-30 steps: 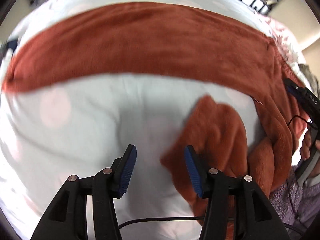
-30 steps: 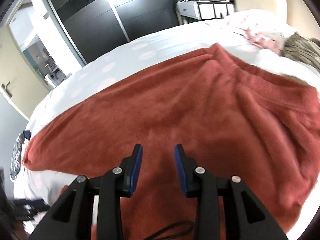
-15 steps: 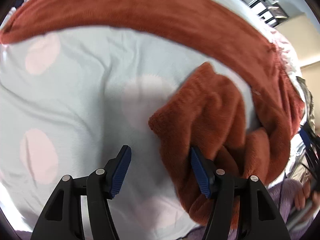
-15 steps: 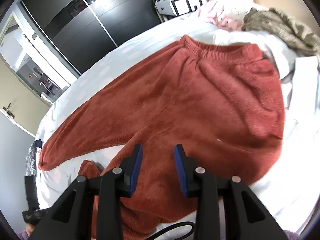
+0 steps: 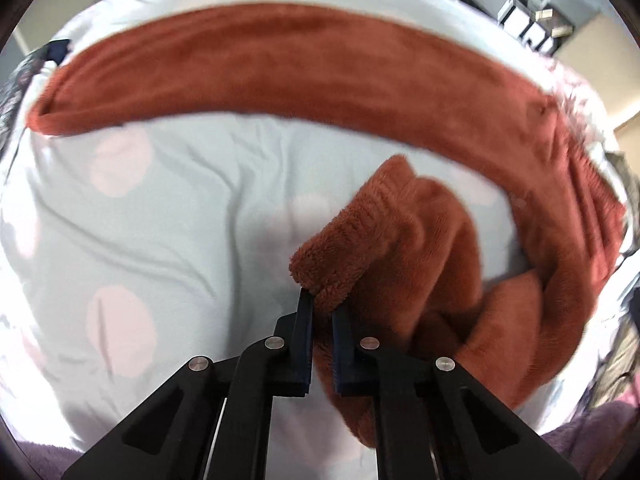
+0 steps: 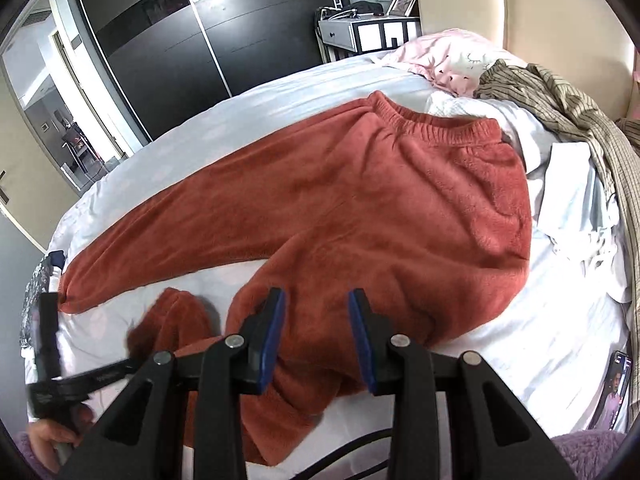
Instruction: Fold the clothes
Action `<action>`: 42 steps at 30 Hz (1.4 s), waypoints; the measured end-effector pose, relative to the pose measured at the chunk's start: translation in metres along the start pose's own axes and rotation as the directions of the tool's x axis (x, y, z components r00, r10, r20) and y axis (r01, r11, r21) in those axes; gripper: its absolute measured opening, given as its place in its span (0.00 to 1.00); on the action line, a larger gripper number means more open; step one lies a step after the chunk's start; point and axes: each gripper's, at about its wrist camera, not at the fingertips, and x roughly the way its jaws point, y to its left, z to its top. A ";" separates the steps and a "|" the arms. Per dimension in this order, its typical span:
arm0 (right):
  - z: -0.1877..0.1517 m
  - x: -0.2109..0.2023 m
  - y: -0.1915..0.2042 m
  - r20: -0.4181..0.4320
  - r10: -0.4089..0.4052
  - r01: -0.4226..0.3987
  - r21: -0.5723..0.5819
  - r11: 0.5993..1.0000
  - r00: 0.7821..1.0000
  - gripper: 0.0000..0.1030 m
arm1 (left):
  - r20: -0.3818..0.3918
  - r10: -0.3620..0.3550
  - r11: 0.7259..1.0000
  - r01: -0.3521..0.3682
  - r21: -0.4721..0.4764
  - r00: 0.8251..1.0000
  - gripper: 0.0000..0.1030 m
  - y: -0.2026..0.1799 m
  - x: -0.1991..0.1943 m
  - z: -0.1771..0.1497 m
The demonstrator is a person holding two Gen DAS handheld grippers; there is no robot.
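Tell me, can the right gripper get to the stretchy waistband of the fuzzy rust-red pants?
Probably yes. The right gripper hangs open above the fuzzy rust-red pants, and nothing lies between it and the waistband across the bed.

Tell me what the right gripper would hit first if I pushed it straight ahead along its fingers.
Most likely the rust-red fleece trousers: the right gripper stands open and empty just above the bunched near leg, pointing down into it. Depth is hard to judge, but nothing else shows in between before the fabric on the bedsheet.

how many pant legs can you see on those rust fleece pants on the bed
2. One leg lies stretched flat toward the bed's far left edge; the other leg is bunched near the front edge, its cuff pinched in the left tongs.
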 end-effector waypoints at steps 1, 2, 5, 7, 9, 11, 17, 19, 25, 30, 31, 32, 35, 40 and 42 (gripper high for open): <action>-0.001 -0.001 -0.002 0.001 0.003 -0.003 0.003 1.000 1.000 0.31 | 0.023 -0.007 1.000 0.007 -0.020 1.000 0.07 0.006 -0.012 -0.003; -0.001 0.001 -0.006 -0.001 0.013 -0.013 0.016 1.000 1.000 0.31 | 0.041 -0.008 0.999 0.010 -0.047 0.999 0.07 0.011 -0.021 -0.004; 0.001 0.012 -0.018 -0.024 0.023 -0.022 0.049 0.999 0.999 0.31 | 0.061 -0.026 0.987 0.035 -0.155 0.998 0.07 0.036 -0.053 -0.011; 0.003 0.018 -0.021 -0.033 0.033 -0.031 0.055 0.998 0.999 0.31 | 0.067 -0.013 0.978 0.026 -0.206 0.998 0.06 0.055 -0.077 -0.015; 0.004 0.023 -0.025 -0.033 0.043 -0.041 0.061 0.997 0.999 0.31 | 0.061 0.019 0.971 -0.004 -0.239 0.998 0.06 0.074 -0.096 -0.016; 0.005 0.029 -0.031 -0.035 0.060 -0.057 0.081 0.995 0.998 0.31 | 0.045 0.047 0.960 -0.033 -0.278 0.998 0.06 0.096 -0.114 -0.018; 0.013 0.051 -0.051 -0.061 0.101 -0.090 0.165 0.982 0.993 0.31 | -0.001 0.133 0.881 -0.119 -0.457 0.991 0.06 0.167 -0.130 -0.013; 0.014 0.060 -0.051 -0.085 0.107 -0.092 0.168 0.982 0.991 0.31 | -0.052 0.105 0.843 -0.116 -0.525 0.993 0.06 0.187 -0.112 -0.011; 0.015 0.076 -0.048 -0.137 0.107 -0.086 0.152 0.985 0.985 0.31 | -0.145 0.091 0.840 -0.155 -0.519 0.985 0.14 0.209 -0.059 0.001; 0.016 0.078 -0.050 -0.134 0.119 -0.097 0.163 0.982 0.984 0.31 | -0.136 0.099 0.878 -0.151 -0.454 0.986 0.38 0.210 -0.071 0.015; 0.016 0.079 -0.050 -0.133 0.124 -0.101 0.165 0.981 0.983 0.31 | -0.128 0.109 0.890 -0.154 -0.430 0.986 0.47 0.209 -0.077 0.018; 0.017 0.080 -0.048 -0.135 0.125 -0.102 0.162 0.982 0.983 0.31 | -0.120 0.118 0.900 -0.157 -0.406 0.986 0.52 0.208 -0.083 0.022; 0.017 0.086 -0.042 -0.147 0.115 -0.095 0.137 0.986 0.982 0.31 | -0.093 0.181 0.922 -0.202 -0.332 0.979 0.52 0.202 -0.098 0.028; 0.018 0.088 -0.036 -0.150 0.119 -0.105 0.103 0.989 0.981 0.31 | -0.088 0.136 0.966 -0.152 -0.210 0.987 0.53 0.182 -0.099 0.025; 0.017 0.083 -0.033 -0.137 0.150 -0.139 0.087 0.987 0.979 0.31 | -0.112 0.129 0.980 -0.144 -0.140 0.985 0.53 0.168 -0.095 0.018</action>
